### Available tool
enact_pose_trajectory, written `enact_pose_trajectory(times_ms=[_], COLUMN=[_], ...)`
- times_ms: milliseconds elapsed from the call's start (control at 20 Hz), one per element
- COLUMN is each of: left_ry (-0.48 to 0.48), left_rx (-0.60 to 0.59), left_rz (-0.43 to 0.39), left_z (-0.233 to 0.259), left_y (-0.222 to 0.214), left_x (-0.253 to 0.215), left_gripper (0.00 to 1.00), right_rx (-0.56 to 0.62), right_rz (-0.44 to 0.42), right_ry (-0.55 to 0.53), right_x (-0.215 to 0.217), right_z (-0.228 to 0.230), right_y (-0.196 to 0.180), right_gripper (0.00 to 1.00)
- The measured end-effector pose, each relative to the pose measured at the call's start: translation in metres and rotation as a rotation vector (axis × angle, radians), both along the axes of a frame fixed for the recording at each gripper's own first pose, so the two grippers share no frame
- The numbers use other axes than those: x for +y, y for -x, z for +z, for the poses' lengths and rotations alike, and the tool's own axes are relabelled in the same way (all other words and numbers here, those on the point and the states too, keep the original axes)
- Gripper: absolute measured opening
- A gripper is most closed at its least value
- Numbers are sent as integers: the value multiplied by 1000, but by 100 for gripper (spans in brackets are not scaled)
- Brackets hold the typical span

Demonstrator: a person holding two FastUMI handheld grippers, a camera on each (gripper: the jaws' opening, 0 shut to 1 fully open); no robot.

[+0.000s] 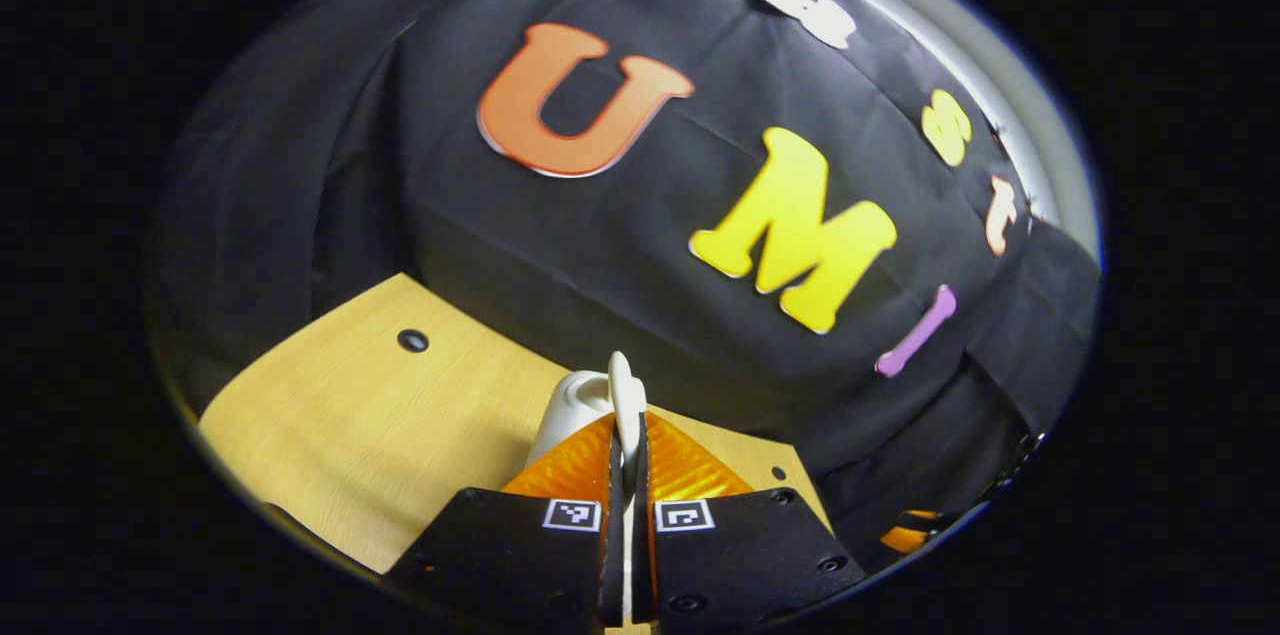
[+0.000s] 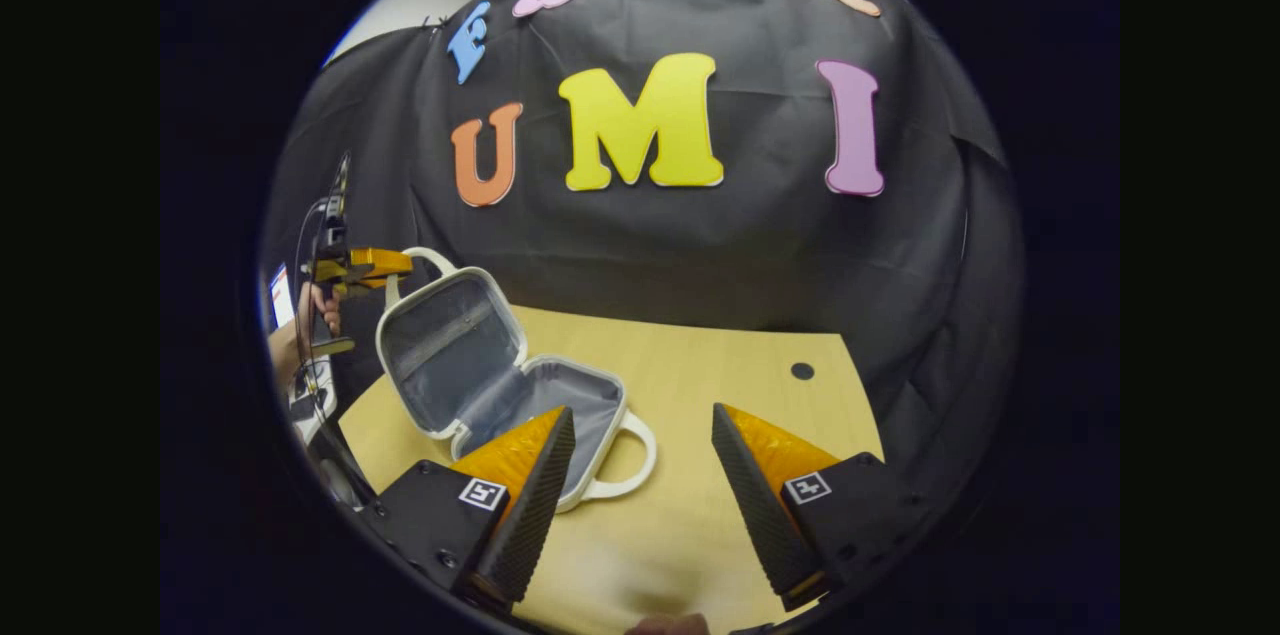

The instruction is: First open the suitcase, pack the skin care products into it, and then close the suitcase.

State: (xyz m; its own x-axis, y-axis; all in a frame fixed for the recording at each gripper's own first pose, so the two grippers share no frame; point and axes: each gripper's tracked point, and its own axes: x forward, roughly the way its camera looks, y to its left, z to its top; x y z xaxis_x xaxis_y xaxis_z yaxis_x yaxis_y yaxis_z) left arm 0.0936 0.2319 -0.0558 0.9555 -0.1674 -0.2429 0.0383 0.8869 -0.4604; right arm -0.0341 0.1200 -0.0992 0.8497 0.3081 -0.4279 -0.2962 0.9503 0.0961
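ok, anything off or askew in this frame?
Nothing damaged or spilled. The suitcase lies open on the table, its lid held upright by the left tool, shut on the lid handle. Right tool is open. No skin care products visible inside.

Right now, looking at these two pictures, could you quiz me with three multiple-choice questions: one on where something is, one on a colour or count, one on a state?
1. Where does the suitcase sit?
A. On the wooden table
B. On the floor
C. On a chair

2. How many carry handles show on the suitcase in the right gripper view?
A. None
B. One
C. Two

3. What are the left gripper's fingers doing?
A. Spread wide over nothing
B. Closed on the white lid handle
C. Holding a bottle

Answers: 1 A, the case rests on the pale wood top with its lid raised. 2 C, one loop on the lid's top edge, one on the base's near edge. 3 B, both orange fingers pinch the thin white handle, while the right gripper is open.
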Motion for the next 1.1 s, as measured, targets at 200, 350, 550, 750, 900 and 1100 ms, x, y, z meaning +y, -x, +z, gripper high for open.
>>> enact_pose_trajectory(times_ms=[200,350,550,750,900,1100], left_ry=[-265,-315,-388,-495,-535,-590], left_rx=[-17,-29,-23,5,64,142], left_rz=[-34,-84,-123,-185,-256,-314], left_z=[2,-19,-48,-87,-127,-175], left_y=[1,7,10,2,2,-1], left_x=[-88,-151,-212,-257,-288,-312], left_gripper=[6,6,6,6,6,6], right_rx=[-26,-39,-24,12,28,48], right_rz=[-29,-71,-141,-198,-224,-274], right_ry=[-7,8,22,50,74,88], right_x=[-32,-63,-105,-139,-158,-182], right_z=[5,8,2,-9,-14,-17], right_y=[6,8,14,22,28,28], right_gripper=[82,82,78,82,79,79])
